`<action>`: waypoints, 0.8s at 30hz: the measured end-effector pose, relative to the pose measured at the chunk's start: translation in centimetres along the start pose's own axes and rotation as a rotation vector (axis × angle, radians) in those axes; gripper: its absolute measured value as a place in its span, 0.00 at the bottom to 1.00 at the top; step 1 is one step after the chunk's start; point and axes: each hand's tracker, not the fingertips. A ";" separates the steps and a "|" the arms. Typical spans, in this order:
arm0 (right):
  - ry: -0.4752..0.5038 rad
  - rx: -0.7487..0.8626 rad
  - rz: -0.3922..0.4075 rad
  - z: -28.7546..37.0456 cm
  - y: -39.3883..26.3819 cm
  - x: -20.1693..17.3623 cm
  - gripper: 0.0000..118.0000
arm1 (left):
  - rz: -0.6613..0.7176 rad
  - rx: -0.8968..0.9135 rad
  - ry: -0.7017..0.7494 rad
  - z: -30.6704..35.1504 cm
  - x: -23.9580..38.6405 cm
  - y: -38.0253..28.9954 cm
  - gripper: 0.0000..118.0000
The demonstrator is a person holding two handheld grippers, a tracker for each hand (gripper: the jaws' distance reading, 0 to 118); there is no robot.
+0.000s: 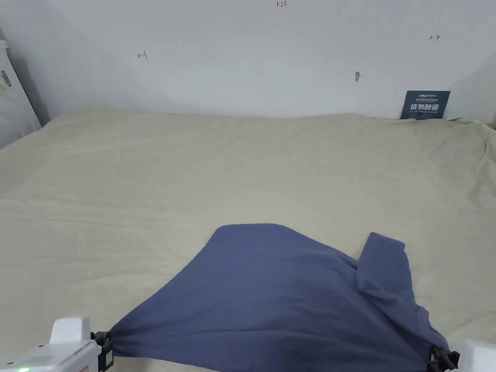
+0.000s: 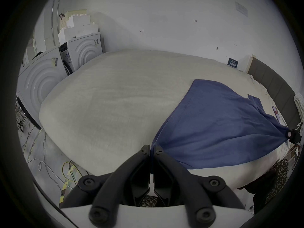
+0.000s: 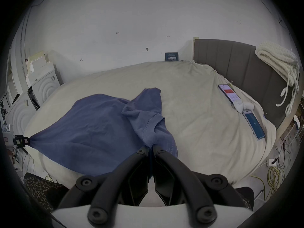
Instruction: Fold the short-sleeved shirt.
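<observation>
Holding the shirt (image 1: pixel 271 300) stretched between them, the two tools work at the near edge of the bed (image 1: pixel 193 164); the left hand-held gripper (image 2: pixel 150 146) has its jaws closed on one corner of the blue cloth, and the right hand-held gripper (image 3: pixel 149 147) has its jaws closed on the cloth near the neck opening, where the fabric is bunched. Most of the shirt lies on the beige cover of the bed, toward the near side; one sleeve (image 1: pixel 385 264) is turned up and lies on the right part; the near edge between the two grips is pulled taut and seems lifted a little from the cover. I judge that the step in hand is spreading the shirt flat, not yet a fold, because the body is skewed and the sleeve is crumpled. The next move probably calls for an even pull with both grips, then lowering the cloth smooth; two phones (image 3: pixel 227 94) lie well apart, on the right side of the bed.
</observation>
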 end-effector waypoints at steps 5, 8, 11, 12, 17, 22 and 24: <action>-0.024 -0.081 0.003 -1.7 -1.6 0.1 0.02 | -0.011 -0.050 0.017 -2.0 0.7 -0.5 0.00; -0.044 -0.141 0.026 -3.5 -2.4 -0.1 0.02 | -0.006 -0.113 0.032 -3.8 1.4 -0.7 0.00; -0.057 -0.194 0.041 -4.9 -3.1 0.2 0.02 | 0.011 -0.164 0.041 -5.2 1.8 -1.0 0.00; -0.059 -0.217 0.044 -5.2 -3.3 0.3 0.02 | 0.020 -0.198 0.039 -5.6 2.0 -1.1 0.00; -0.048 -0.245 0.037 -5.3 -3.3 0.6 0.12 | 0.050 -0.246 0.057 -6.3 2.2 -1.4 0.25; -0.035 -0.191 0.017 -3.6 -0.9 0.9 0.67 | 0.106 -0.212 0.038 -4.3 2.8 0.6 0.85; -0.024 -0.111 0.030 -2.2 1.4 0.6 0.67 | 0.098 -0.127 0.005 -2.5 3.8 2.3 0.85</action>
